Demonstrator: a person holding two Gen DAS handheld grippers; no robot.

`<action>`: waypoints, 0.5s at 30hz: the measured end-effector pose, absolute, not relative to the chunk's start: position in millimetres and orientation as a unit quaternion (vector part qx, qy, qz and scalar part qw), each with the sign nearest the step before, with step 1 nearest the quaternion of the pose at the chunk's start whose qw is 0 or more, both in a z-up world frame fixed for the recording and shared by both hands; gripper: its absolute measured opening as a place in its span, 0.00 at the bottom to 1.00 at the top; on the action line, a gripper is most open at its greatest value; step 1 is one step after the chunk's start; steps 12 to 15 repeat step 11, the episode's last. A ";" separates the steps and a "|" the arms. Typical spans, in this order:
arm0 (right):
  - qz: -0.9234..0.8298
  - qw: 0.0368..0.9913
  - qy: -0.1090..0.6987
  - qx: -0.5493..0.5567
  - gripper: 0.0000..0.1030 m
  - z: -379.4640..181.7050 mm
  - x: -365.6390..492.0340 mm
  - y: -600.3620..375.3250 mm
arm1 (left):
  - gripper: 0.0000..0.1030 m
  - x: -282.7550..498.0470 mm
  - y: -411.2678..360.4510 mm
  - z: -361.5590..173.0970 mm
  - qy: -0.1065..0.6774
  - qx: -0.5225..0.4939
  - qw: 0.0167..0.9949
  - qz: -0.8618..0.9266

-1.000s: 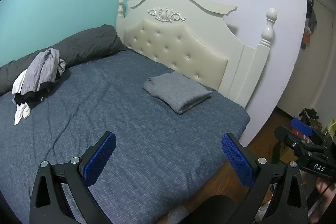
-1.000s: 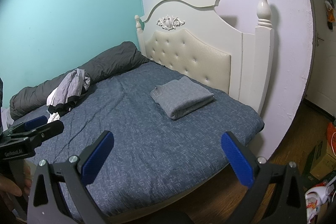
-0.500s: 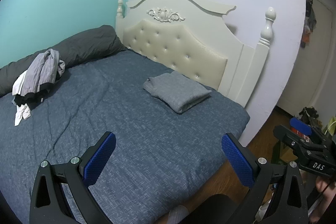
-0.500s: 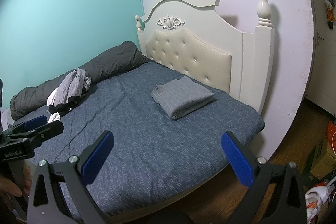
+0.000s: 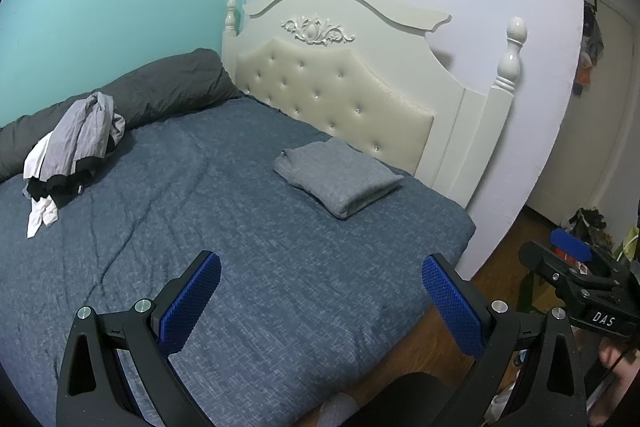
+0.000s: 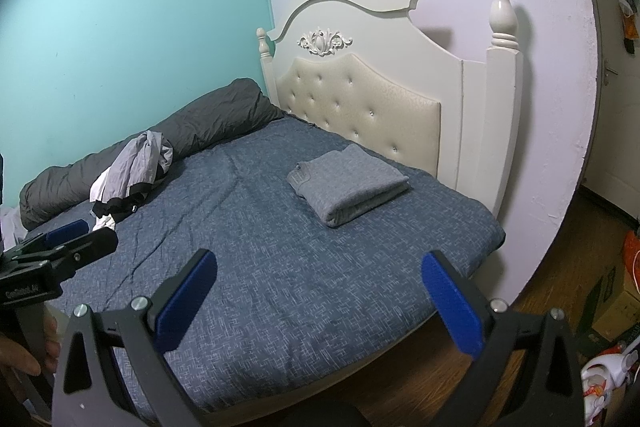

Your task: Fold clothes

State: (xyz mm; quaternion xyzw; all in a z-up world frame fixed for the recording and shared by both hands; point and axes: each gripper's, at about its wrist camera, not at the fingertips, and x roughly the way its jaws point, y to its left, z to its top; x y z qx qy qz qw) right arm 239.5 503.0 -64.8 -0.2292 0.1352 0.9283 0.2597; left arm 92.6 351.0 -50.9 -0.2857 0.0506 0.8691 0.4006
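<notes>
A folded grey garment (image 5: 338,177) (image 6: 348,177) lies on the blue bedspread (image 5: 240,247) (image 6: 280,267) close to the headboard. A crumpled heap of grey, white and black clothes (image 5: 76,143) (image 6: 128,175) rests at the far left against a dark rolled duvet (image 5: 160,87) (image 6: 216,119). My left gripper (image 5: 320,303) hovers open over the near edge of the bed, nothing between its blue pads. My right gripper (image 6: 318,303) is open too, held above the bed's near right side, well short of the folded garment. Each gripper shows at the edge of the other's view.
A cream tufted headboard (image 5: 340,95) (image 6: 360,107) with tall posts stands against the white wall. Wooden floor (image 5: 504,267) (image 6: 540,283) runs right of the bed, with boxes and clutter (image 6: 612,303) at the far right. A hand (image 6: 24,355) shows at the lower left.
Both views have drifted only slightly; the grippers stay open and nothing on the bed has moved.
</notes>
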 end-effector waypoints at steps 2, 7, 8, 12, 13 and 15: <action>0.928 0.260 0.136 -0.230 1.00 -65.2 239.1 503.4 | 1.00 93.4 350.8 -50.9 0.051 -0.285 0.402 0.869; 0.928 0.260 0.136 -0.230 1.00 -65.1 238.0 504.4 | 1.00 94.1 350.3 -50.8 0.048 -0.284 0.403 0.869; 0.928 0.260 0.136 -0.230 1.00 -65.1 237.8 504.3 | 1.00 93.9 349.9 -50.8 0.047 -0.284 0.403 0.869; 0.928 0.260 0.136 -0.230 1.00 -65.6 237.6 504.1 | 1.00 93.6 349.7 -51.3 0.046 -0.285 0.403 0.868; 0.928 0.260 0.136 -0.230 1.00 -65.6 237.6 504.1 | 1.00 93.6 349.7 -51.3 0.046 -0.285 0.403 0.868; 0.928 0.260 0.136 -0.230 1.00 -65.6 237.6 504.1 | 1.00 93.6 349.7 -51.3 0.046 -0.285 0.403 0.868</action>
